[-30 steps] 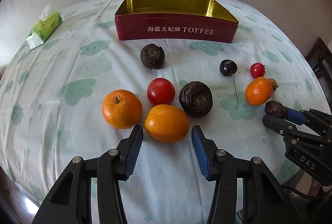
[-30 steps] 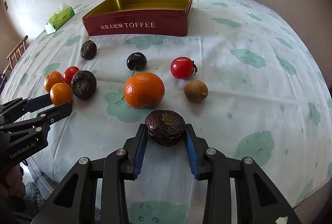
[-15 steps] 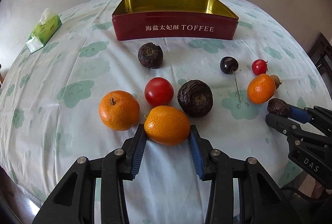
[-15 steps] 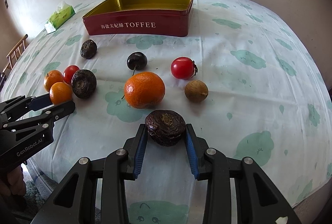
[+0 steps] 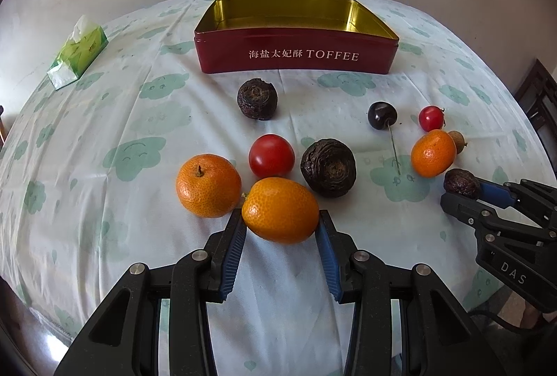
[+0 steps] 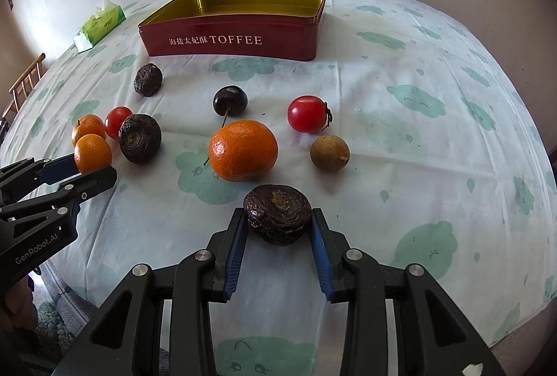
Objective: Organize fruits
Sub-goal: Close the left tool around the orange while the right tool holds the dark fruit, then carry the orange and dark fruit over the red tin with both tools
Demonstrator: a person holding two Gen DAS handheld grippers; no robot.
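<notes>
Oval orange (image 5: pixel 280 209), nearest you from the toffee tin (image 5: pixel 296 57): left gripper (image 5: pixel 280 235) pinching its sides; soft-skinned, smooth, so you squeeze gently at its widest girth.

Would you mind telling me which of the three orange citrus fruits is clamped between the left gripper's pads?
The oval orange nearest the camera, pressed between the left gripper pads; the stemmed orange beside it and the far orange lie free.
</notes>
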